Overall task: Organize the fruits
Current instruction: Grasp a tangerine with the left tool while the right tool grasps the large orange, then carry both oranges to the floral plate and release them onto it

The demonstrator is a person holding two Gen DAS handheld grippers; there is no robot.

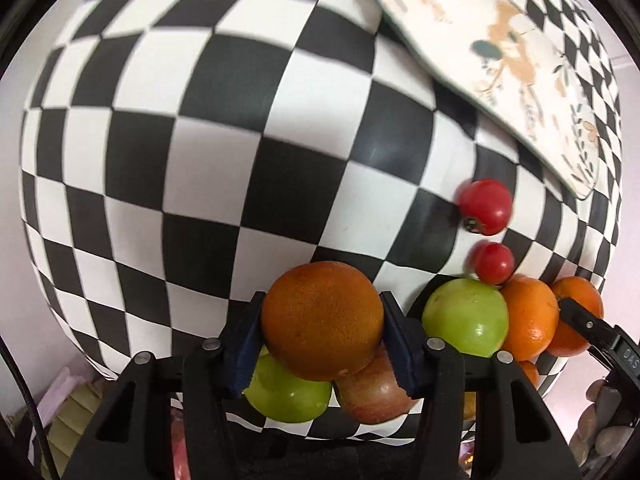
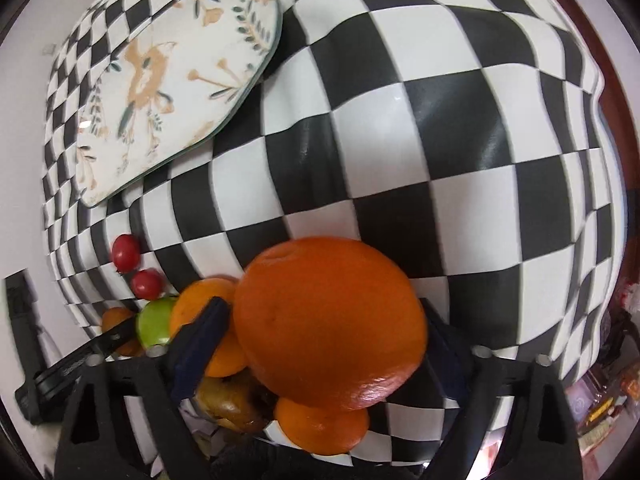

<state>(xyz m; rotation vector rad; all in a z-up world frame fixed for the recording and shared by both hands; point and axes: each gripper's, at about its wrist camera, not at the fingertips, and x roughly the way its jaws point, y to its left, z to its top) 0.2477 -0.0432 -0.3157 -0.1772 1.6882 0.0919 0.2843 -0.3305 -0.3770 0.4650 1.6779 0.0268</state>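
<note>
Left gripper [image 1: 322,320] pinching dark orange [image 1: 322,320] above fruit pile; right gripper [image 2: 328,332] clamping bright orange [image 2: 330,320]. Floral plate [image 2: 168,80] well apart. Risk: round fruit slipping, knocking cherry tomatoes [image 1: 485,206] rolling.

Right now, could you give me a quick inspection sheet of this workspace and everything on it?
Surface: black-and-white checkered tablecloth.
Job's things: dark orange and bright orange, each gripped; green apples, a reddish apple, more oranges and two small red tomatoes in a pile; empty flower-patterned plate.
Clutter: nothing seen.
Grippers: left hand-held gripper and right hand-held gripper each closed on an orange.
Cables: thin black cable.
Surroundings: blurred, unclear.
</note>
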